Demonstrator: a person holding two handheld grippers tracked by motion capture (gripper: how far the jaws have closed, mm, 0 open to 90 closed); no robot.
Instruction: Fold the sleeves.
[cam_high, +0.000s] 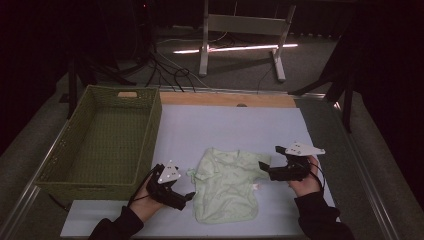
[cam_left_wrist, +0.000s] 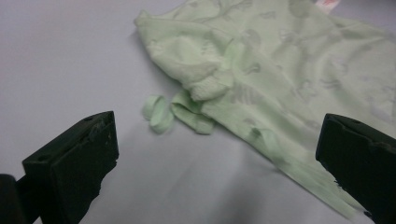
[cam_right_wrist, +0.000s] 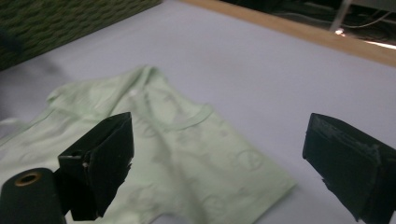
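Beside the left hand-held gripper (cam_left_wrist: 217, 154), jaws spread empty, the shirt's (cam_left_wrist: 280, 79) tie ends (cam_left_wrist: 159, 113) curl.

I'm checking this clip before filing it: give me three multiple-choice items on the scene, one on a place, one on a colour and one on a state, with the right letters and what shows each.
1. Where does the basket stand relative to the garment?
A. to its left, in the high view
B. to its right
C. on top of it

2. What colour is the garment?
A. dark red
B. pale green
C. black

3. How do the left gripper's jaws stand?
A. shut on the garment
B. shut on the basket
C. wide open, holding nothing

Answers:
1 A, the woven basket sits left of the shirt on the white sheet.
2 B, the cloth is pale green in every view.
3 C, the left gripper view shows both jaws far apart, the cloth lying loose on the sheet between them.
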